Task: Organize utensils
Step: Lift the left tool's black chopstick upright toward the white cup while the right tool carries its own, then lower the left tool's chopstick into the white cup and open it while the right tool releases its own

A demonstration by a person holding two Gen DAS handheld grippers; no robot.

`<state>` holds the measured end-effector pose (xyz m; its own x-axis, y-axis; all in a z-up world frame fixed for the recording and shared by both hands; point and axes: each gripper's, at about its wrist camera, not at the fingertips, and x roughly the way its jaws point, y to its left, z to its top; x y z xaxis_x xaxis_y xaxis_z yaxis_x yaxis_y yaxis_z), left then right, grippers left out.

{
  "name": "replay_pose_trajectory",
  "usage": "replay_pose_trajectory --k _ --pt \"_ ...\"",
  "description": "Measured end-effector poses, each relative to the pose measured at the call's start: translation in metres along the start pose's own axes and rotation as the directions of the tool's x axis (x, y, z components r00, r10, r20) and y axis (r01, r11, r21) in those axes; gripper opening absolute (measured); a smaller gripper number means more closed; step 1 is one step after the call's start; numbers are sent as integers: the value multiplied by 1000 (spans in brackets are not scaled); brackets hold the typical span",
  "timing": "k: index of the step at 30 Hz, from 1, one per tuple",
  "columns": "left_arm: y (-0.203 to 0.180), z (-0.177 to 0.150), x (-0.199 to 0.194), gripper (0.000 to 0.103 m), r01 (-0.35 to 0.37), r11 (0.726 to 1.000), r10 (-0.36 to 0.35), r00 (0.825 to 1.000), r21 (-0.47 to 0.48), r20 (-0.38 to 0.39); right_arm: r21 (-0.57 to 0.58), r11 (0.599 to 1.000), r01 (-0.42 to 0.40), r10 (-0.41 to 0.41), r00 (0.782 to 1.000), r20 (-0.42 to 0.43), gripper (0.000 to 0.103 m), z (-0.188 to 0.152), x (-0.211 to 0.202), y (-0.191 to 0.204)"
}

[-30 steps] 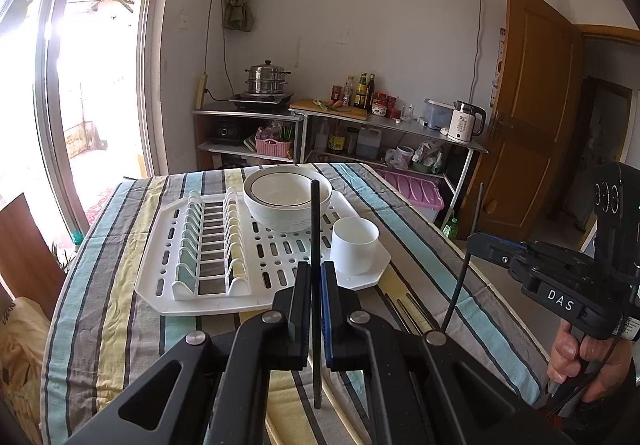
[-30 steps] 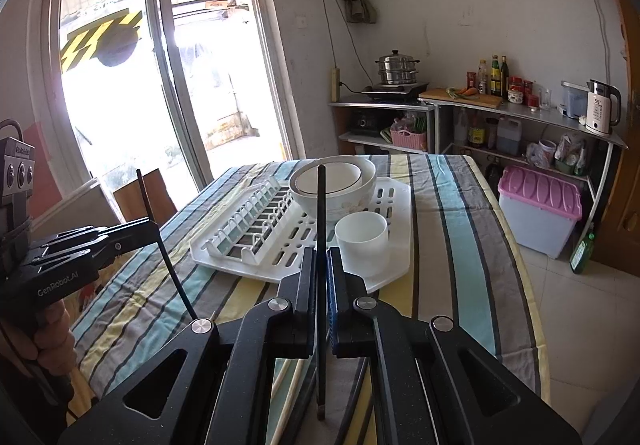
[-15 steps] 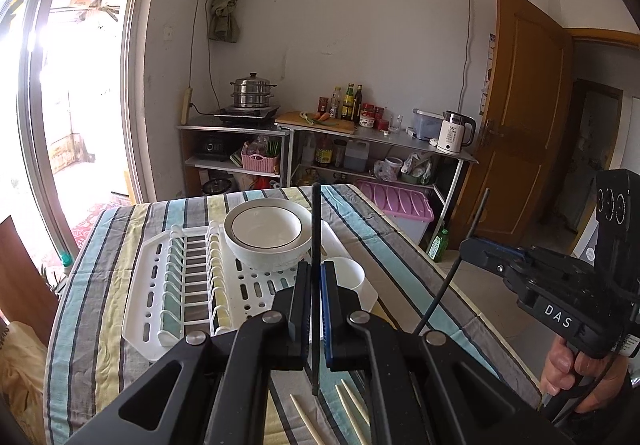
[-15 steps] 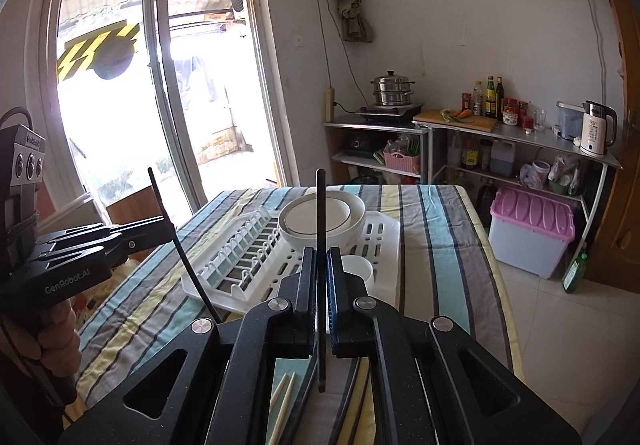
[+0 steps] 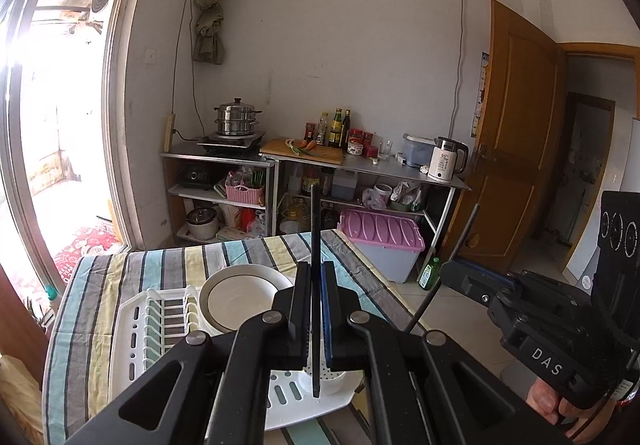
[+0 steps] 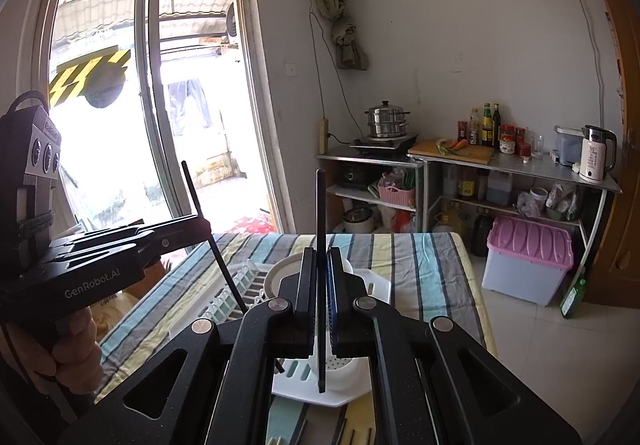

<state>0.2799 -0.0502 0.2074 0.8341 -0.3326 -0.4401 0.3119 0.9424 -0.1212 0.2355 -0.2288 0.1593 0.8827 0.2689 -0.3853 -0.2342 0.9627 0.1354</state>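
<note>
The left tool (image 5: 317, 319) is clenched on a thin black chopstick (image 5: 315, 245), which stands almost upright between its flat pads and sticks out above and below them. The right tool (image 6: 321, 311) grips a second black chopstick (image 6: 321, 229) in the same way. Both sticks are straight, matte and slender. Just below their lower ends stands a white perforated cup (image 6: 344, 369) on a white plastic drying rack (image 5: 132, 329) with slots. Behind it, a round white bowl (image 5: 236, 299) with a dark rim sits on the rack. The worktop (image 5: 256, 249) wears a striped cloth.
</note>
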Motion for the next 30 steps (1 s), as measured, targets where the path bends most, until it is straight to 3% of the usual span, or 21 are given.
replay_pose_trajectory --k 8,20,30 --pt "8 9 52 4 26 998 -28 999 -53 -28 50 999 2 -1 1000 -10 5 5 33 -20" --pt "47 -28 119 4 62 975 -86 990 -214 -109 154 988 -27 43 994 -103 5 -26 87 -43" --pt "71 -50 121 5 4 971 -38 990 -241 -135 180 983 31 -7 992 -130 5 -38 88 -63"
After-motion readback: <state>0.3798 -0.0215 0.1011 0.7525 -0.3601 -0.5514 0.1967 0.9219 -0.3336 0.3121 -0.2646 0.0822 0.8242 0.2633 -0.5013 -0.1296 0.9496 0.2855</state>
